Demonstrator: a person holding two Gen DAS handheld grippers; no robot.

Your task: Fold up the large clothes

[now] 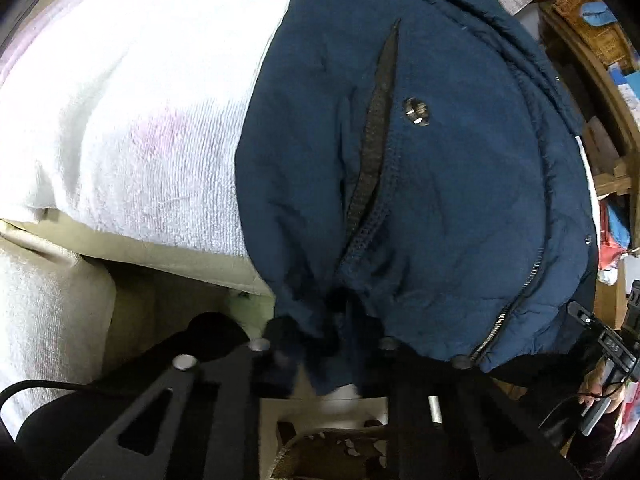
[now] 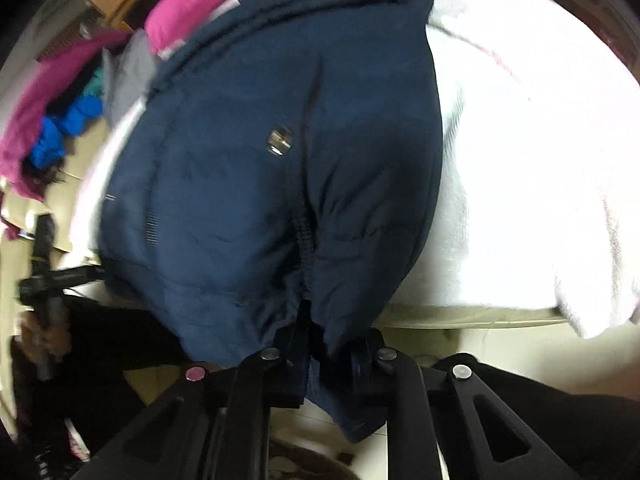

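Jaws of the left gripper (image 1: pixel 324 344) and right gripper (image 2: pixel 326 354) are pinched shut on the navy jacket's (image 1: pixel 420 160) hem; soft, puffy, slippery fabric, so hem corners look the surest hold.

A white towel (image 1: pixel 132 120) covers the beige surface (image 1: pixel 132 248); the navy jacket (image 1: pixel 440 160) lies on the towel

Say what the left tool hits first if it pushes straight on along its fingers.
The navy jacket. The left tool is already shut on its hem, so more jacket fabric lies directly ahead, then probably the white towel beneath; depth is unclear in the fisheye view.
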